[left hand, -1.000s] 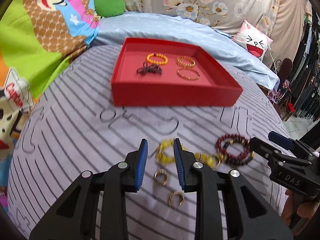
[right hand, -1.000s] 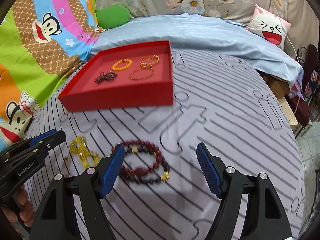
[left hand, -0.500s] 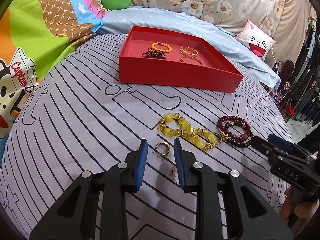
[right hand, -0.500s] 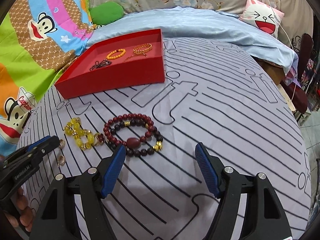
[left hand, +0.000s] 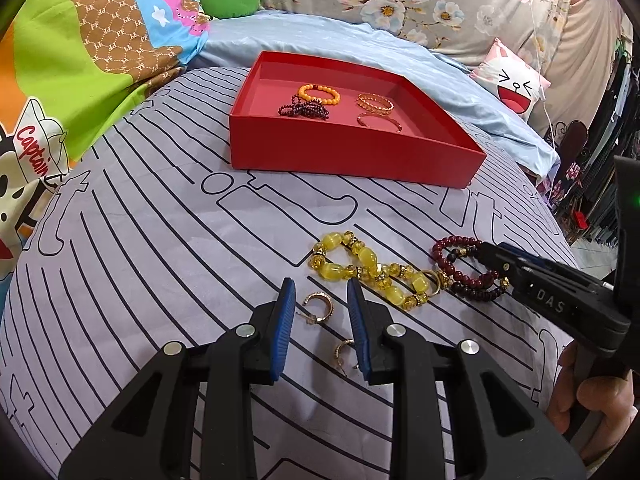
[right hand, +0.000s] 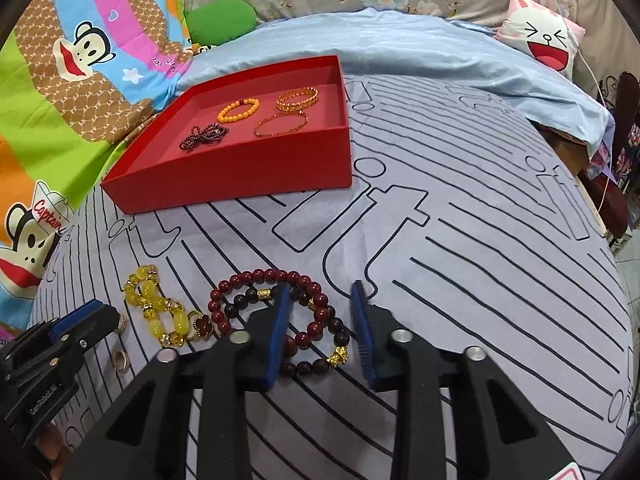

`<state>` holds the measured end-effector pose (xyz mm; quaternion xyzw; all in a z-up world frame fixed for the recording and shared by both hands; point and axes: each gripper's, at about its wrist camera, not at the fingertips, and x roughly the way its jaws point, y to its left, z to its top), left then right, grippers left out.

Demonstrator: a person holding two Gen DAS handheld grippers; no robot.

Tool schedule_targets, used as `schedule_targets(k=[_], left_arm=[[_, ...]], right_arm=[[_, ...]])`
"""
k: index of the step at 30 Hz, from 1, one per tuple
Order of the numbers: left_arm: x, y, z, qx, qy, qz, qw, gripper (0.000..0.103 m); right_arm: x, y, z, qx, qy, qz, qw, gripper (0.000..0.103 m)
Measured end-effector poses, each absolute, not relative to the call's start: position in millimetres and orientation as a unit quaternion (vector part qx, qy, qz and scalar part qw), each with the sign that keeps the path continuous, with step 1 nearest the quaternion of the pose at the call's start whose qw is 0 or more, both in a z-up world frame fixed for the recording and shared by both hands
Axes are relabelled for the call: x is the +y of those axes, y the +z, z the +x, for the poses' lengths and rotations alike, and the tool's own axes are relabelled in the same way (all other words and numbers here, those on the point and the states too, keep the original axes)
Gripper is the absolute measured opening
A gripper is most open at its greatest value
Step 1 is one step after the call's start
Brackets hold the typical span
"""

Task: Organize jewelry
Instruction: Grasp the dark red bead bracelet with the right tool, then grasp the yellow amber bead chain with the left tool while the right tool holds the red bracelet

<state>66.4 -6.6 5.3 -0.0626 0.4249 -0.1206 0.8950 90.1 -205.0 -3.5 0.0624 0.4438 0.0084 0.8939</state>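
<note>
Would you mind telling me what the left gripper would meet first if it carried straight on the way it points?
Most likely the gold hoop earring lying on the striped cloth between the left gripper's narrowly parted jaws; depth is hard to judge in this fisheye view.

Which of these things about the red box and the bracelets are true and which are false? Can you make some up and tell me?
1. The red box has four pieces of jewelry in it. True.
2. The yellow bead bracelet is inside the red box. False: it lies on the striped sheet, outside the box.
3. The right gripper has part of the dark red bead bracelet between its fingers. True; its jaws have just been closing.
4. The left gripper is holding the yellow bead bracelet. False: only a small gold earring lies between its fingers.
5. The orange bead bracelet is in the red box. True.
</note>
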Motion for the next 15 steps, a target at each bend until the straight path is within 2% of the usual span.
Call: schedule_targets(k=[5, 12, 15], left_arm=[[-9, 4, 69, 0.428, -0.124, -0.064, 0.893, 0.026], [-15, 5, 68, 0.429, -0.134, -0.063, 0.891, 0.026], [-20, 7, 67, 0.428, -0.14, -0.063, 0.891, 0.031]], right_arm=[[-206, -4, 86, 0.442, 0.009, 0.066, 0.895, 0.011], [-211, -2, 74, 0.438, 0.01, 0.079, 0.896, 0.008], [-214, 3, 66, 0.43, 0.009, 0.085, 0.899, 0.008]])
